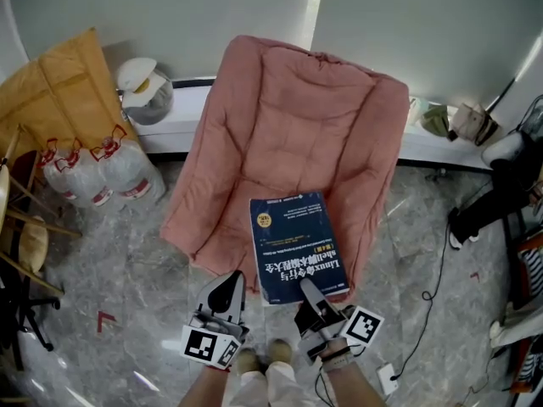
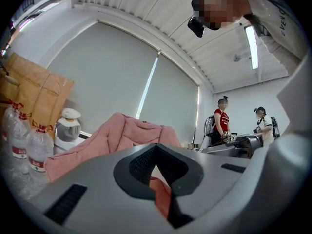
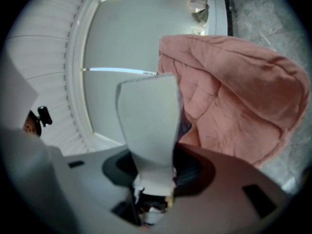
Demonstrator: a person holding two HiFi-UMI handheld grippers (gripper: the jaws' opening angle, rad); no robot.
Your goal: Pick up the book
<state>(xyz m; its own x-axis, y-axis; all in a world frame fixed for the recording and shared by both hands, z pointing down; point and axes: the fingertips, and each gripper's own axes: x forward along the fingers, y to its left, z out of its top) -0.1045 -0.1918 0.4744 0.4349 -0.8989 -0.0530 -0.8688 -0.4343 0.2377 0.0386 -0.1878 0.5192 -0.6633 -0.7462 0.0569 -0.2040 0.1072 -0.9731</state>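
Observation:
A blue book (image 1: 297, 244) lies tilted over the front edge of a pink cushion chair (image 1: 288, 125) on the marble floor. My right gripper (image 1: 312, 293) is shut on the book's near edge. In the right gripper view the book's pale page edge (image 3: 148, 121) stands up between the jaws of the right gripper (image 3: 151, 179), with the pink cushion (image 3: 234, 91) behind it. My left gripper (image 1: 229, 287) hovers left of the book, by the cushion's front edge. In its own view the left gripper (image 2: 157, 177) has its jaws nearly together, with only a sliver of pink cushion (image 2: 117, 130) showing through.
Large water bottles (image 1: 93, 172), a yellow-brown bag (image 1: 59, 91) and a white appliance (image 1: 144, 87) stand at the left. Wooden legs (image 1: 25, 236) jut in at the far left. A cable (image 1: 433, 287) runs over the floor at the right. Two people (image 2: 222, 123) stand far off.

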